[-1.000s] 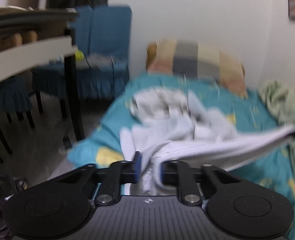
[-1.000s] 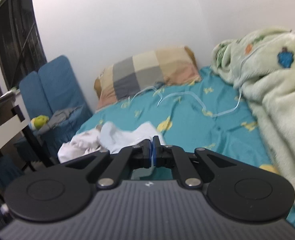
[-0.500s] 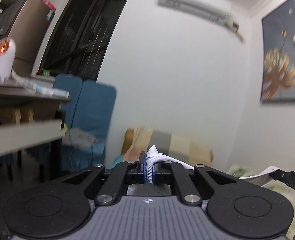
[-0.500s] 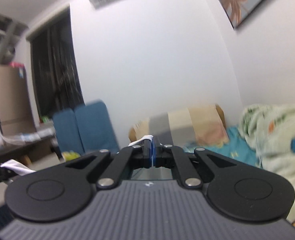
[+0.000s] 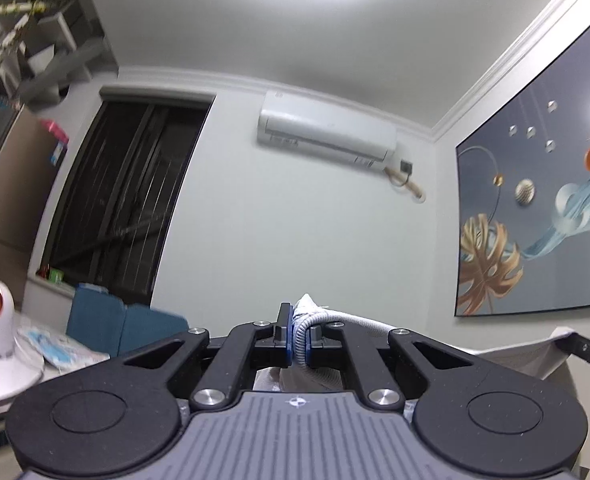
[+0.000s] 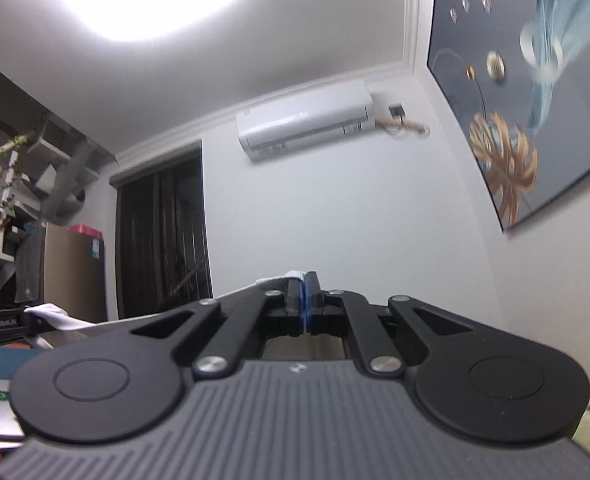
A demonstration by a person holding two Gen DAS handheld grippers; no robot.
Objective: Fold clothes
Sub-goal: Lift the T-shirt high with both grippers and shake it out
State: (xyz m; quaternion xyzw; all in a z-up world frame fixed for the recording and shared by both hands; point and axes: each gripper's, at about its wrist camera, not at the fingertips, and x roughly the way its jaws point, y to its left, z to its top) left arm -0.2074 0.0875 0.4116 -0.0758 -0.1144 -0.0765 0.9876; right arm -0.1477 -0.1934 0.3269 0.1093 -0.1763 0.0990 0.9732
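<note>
The left gripper (image 5: pixel 297 326) is clamping a ribbed white hem of the garment (image 5: pixel 511 354), its blue pads pressed tight on the fold. The right gripper (image 6: pixel 305 294) is likewise pinching a white edge of that same garment, jaws closed on the cloth. The fabric is hanging stretched between the two, its top edge running from one claw to the other, in front of the white wall. Both grippers are pointing slightly upward toward the air conditioner (image 5: pixel 327 134), with the dark window (image 6: pixel 161 236) at left and the wall painting (image 5: pixel 535 236) at right.
</note>
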